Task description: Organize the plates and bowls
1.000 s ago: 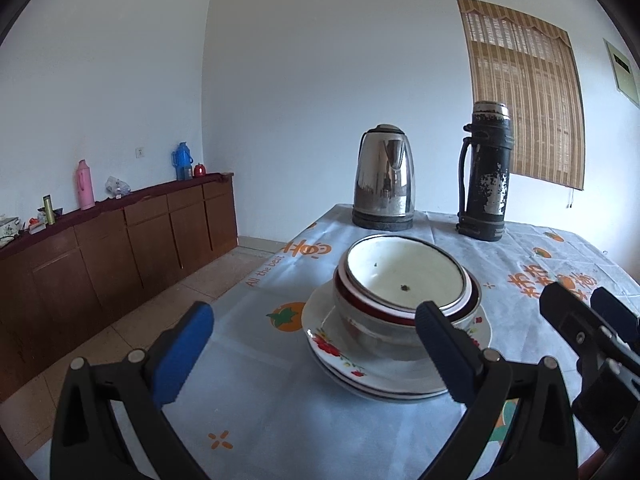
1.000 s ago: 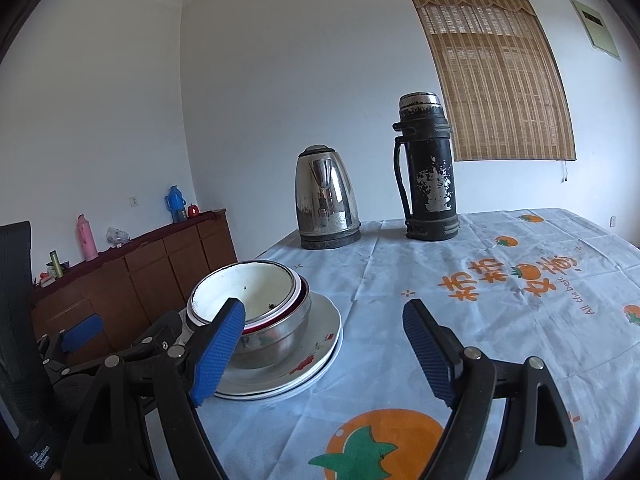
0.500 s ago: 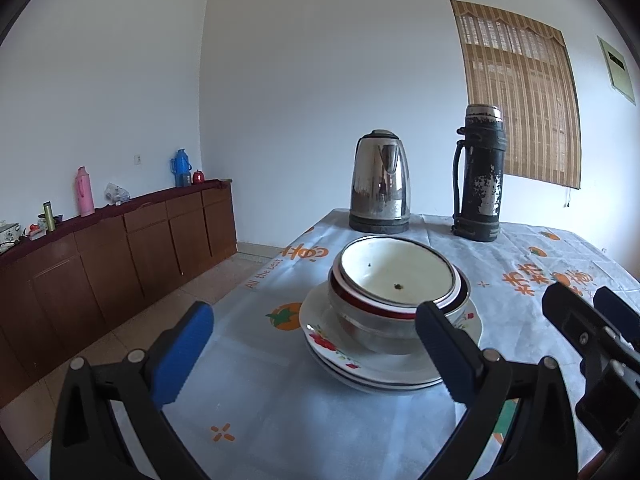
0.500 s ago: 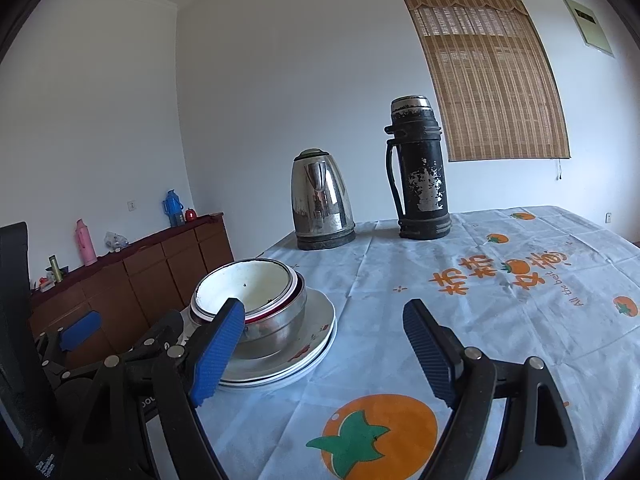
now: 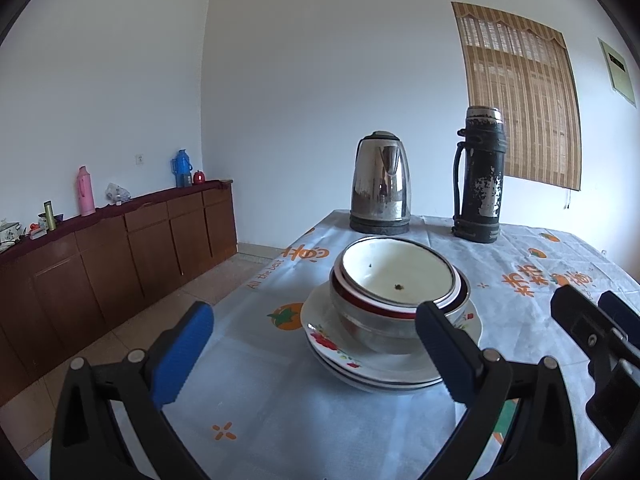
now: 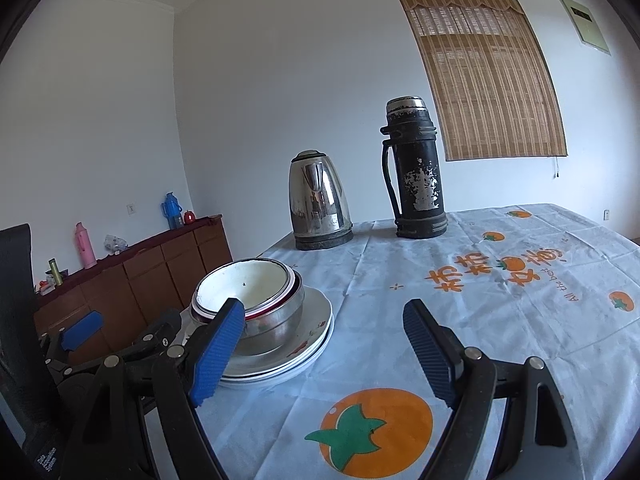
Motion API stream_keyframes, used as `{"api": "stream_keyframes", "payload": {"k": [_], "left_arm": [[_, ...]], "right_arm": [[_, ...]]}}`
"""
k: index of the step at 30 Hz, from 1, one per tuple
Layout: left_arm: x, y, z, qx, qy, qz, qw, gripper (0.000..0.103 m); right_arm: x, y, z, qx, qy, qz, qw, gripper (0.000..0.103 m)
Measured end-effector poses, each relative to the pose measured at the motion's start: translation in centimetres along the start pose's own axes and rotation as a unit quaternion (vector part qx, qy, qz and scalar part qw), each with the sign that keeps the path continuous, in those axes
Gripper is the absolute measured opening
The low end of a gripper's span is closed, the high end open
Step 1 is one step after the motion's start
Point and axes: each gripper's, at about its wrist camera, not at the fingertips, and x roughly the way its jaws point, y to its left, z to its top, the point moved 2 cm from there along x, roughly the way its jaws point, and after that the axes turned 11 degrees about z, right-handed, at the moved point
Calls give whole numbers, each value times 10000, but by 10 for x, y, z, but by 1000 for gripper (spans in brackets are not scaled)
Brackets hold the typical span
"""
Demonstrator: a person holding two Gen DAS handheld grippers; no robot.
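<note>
Nested bowls [image 5: 396,280], white inside with a red band over a steel one, sit on a stack of white floral plates [image 5: 332,340] on the table. They also show in the right wrist view [image 6: 256,288] on the plates [image 6: 316,320]. My left gripper [image 5: 312,356] is open and empty, just short of the stack. My right gripper [image 6: 320,356] is open and empty, to the right of the stack, over the tablecloth.
A steel kettle [image 5: 380,188] and a black thermos [image 5: 478,176] stand at the table's far edge. The tablecloth [image 6: 500,320] has orange prints. A wooden sideboard [image 5: 100,248] with bottles lines the left wall. The table's left edge drops to the floor.
Both grippers have drawn back slightly from the stack and tilted; the bowls and plates sit a little farther away. Both stay open.
</note>
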Motion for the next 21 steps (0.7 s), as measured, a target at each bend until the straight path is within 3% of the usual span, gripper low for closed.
{"api": "stream_keyframes", "payload": {"k": [21], "left_arm": [[0,1,0,-19,10,24,10000,102]], "right_arm": [[-2,1,-1,-37,7,-20,10000,83]]}}
